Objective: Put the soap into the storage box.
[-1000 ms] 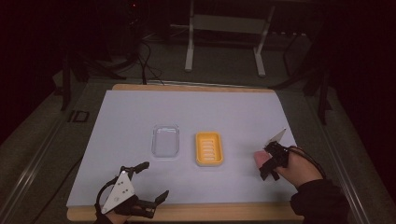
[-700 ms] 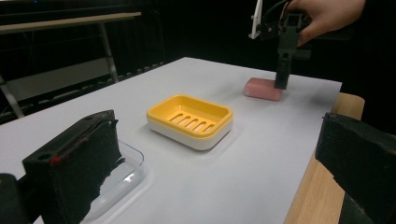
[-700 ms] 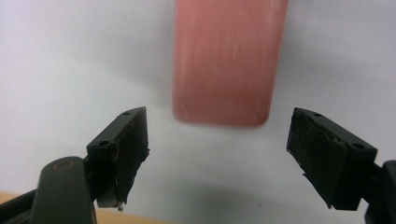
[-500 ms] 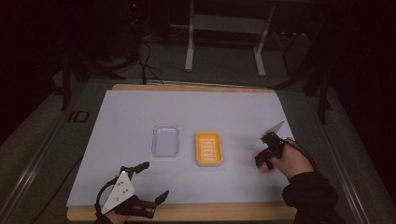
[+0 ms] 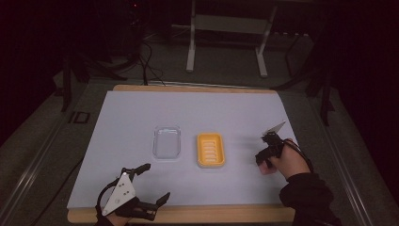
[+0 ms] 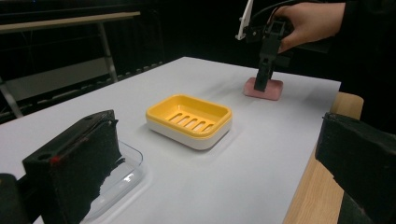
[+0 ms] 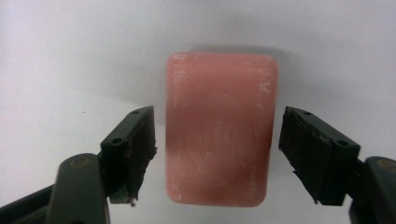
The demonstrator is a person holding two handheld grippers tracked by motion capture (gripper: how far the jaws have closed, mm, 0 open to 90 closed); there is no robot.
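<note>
Pink soap bar [image 7: 218, 128] flat, long axis along right gripper [image 7: 217, 156], jaws wide astride, seemingly untouched.

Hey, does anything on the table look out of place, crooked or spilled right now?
Only the pink soap bar: it lies on the bare white table cover, not in the empty yellow soap dish, with the right gripper open astride it. The clear lid lies flat beside the dish. Nothing spilled.

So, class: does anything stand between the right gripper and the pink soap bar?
Nothing visible does. The right gripper is open with one jaw on each side of the pink soap bar, which lies flat on the white table; gaps remain on both sides.
</note>
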